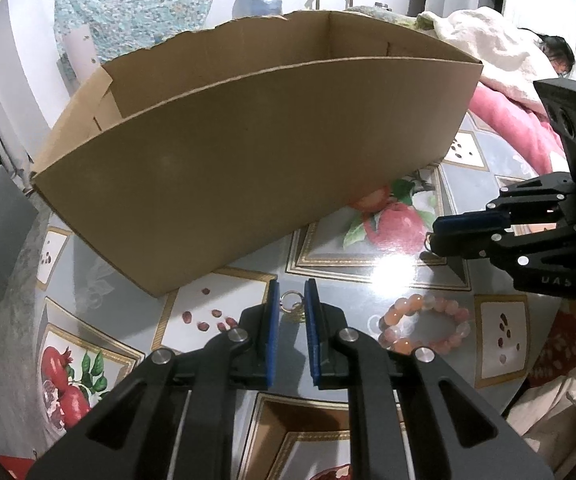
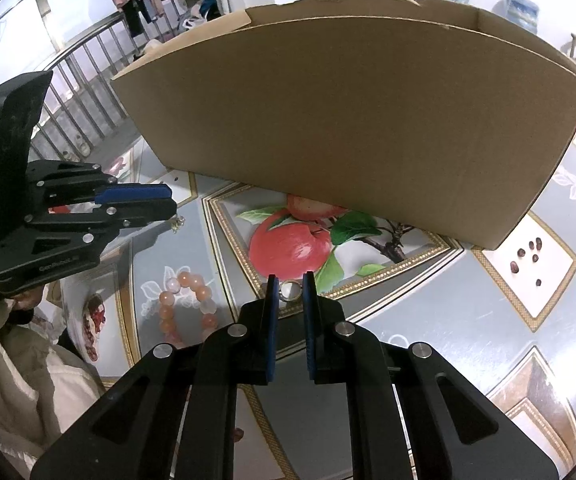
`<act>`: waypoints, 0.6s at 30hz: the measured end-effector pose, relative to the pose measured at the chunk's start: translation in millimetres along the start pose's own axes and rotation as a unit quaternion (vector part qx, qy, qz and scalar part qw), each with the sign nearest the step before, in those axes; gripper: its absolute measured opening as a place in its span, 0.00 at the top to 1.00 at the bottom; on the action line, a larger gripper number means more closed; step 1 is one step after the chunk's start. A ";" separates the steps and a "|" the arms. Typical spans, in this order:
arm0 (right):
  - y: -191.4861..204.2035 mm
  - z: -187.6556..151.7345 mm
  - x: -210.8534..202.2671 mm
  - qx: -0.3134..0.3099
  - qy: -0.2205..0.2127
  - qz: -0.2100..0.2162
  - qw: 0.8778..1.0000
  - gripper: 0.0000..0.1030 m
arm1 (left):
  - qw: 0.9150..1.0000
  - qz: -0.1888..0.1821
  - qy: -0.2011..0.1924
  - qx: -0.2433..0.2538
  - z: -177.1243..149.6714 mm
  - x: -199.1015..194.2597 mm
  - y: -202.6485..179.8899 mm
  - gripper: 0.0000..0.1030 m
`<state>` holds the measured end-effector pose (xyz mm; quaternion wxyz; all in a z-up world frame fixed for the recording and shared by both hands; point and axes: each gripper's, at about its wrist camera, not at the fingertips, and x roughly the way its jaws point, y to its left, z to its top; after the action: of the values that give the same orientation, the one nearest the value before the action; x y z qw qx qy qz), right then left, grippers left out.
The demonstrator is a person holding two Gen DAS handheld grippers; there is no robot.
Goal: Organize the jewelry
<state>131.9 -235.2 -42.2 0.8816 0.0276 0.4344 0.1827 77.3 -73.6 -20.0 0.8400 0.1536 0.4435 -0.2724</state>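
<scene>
A gold ring-shaped piece [image 1: 291,305] lies on the table between the tips of my left gripper [image 1: 292,289], whose jaws are slightly apart around it. A silver ring [image 2: 290,291] lies between the tips of my right gripper [image 2: 290,282], also slightly apart. A pink bead bracelet [image 1: 424,326] lies on the table to the right of my left gripper; it also shows in the right wrist view [image 2: 185,304]. An open cardboard box [image 1: 247,152] stands just behind both grippers [image 2: 348,120].
The table [image 1: 368,264] has a glossy fruit-patterned cover [image 2: 468,320]. A person under pink bedding [image 1: 508,92] lies beyond the box. A metal railing [image 2: 75,92] is at the far left in the right wrist view.
</scene>
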 end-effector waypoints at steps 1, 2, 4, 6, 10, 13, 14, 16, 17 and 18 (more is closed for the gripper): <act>0.3 -0.1 0.3 0.000 0.001 0.000 1.000 0.91 | 1.000 0.000 0.000 -0.001 -0.6 -0.5 0.7 0.89; 0.9 -0.5 0.1 -0.001 0.001 -0.002 1.000 0.91 | 1.000 0.001 -0.001 -0.002 -1.1 -0.9 1.2 0.89; 2.8 -1.3 -0.8 -0.003 0.003 -0.005 1.000 0.91 | 1.000 0.003 -0.001 -0.003 -1.6 -2.0 1.5 0.89; 5.0 -1.9 -2.5 -0.004 0.001 -0.006 1.000 0.91 | 1.000 0.005 -0.003 -0.004 -2.6 -4.1 3.3 0.88; 10.9 -3.4 -9.3 -0.008 -0.007 -0.009 1.000 0.91 | 1.000 0.011 -0.012 -0.005 -3.7 -11.9 7.7 0.89; 16.0 -2.5 -16.8 -0.013 -0.016 -0.011 1.000 0.91 | 1.000 0.012 -0.020 -0.005 -3.2 -18.5 9.3 0.89; 18.1 -1.7 -20.3 -0.015 -0.021 -0.012 1.000 0.91 | 1.000 0.013 -0.023 -0.004 -3.2 -22.3 10.6 0.88; 21.8 0.3 -26.4 -0.020 -0.028 -0.014 0.999 0.91 | 0.999 0.011 -0.031 -0.007 -2.5 -29.2 13.9 0.89; 23.2 1.6 -30.0 -0.021 -0.034 -0.014 0.999 0.91 | 0.999 0.011 -0.036 -0.009 -1.6 -33.9 15.8 0.89; 25.3 4.0 -35.6 -0.023 -0.041 -0.011 0.999 0.91 | 0.999 0.010 -0.040 -0.010 -1.1 -37.9 16.9 0.89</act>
<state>107.8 -223.5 -7.6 0.9011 0.0100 0.3937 0.1813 69.2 -47.3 11.1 0.8613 0.1384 0.4104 -0.2656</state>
